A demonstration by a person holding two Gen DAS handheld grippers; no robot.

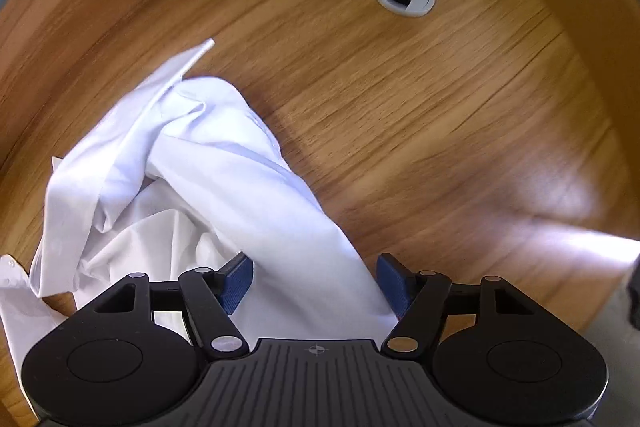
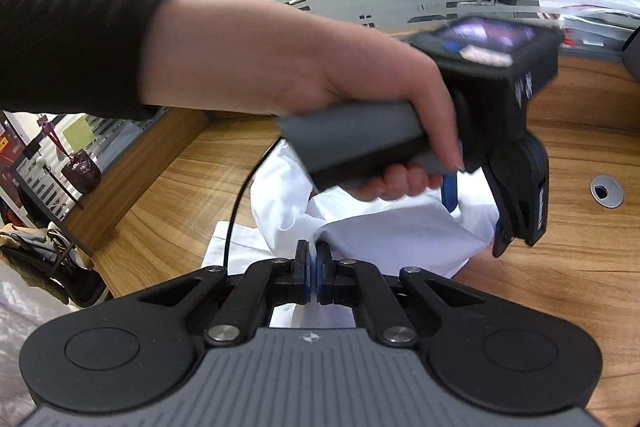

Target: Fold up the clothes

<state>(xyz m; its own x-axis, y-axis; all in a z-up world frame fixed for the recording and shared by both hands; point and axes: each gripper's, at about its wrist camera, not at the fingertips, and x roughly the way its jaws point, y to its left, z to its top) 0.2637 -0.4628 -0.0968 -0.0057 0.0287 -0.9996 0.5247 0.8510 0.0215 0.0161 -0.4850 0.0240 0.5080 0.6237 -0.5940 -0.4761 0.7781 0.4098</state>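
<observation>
Wooden desk: shirt between left gripper jaws.

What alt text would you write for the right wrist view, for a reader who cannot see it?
The right tongs are shut on a fold of a white shirt on a wooden table. Above, a hand holds the left tongs open, pointing down over the shirt.

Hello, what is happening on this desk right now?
A person is working on a white shirt that lies crumpled on a wooden desk, with a handheld gripper in each hand. The right gripper is shut on a fold of the shirt. The left gripper is open and points down over the cloth, with fabric between its fingers. No neat fold shows yet.
</observation>
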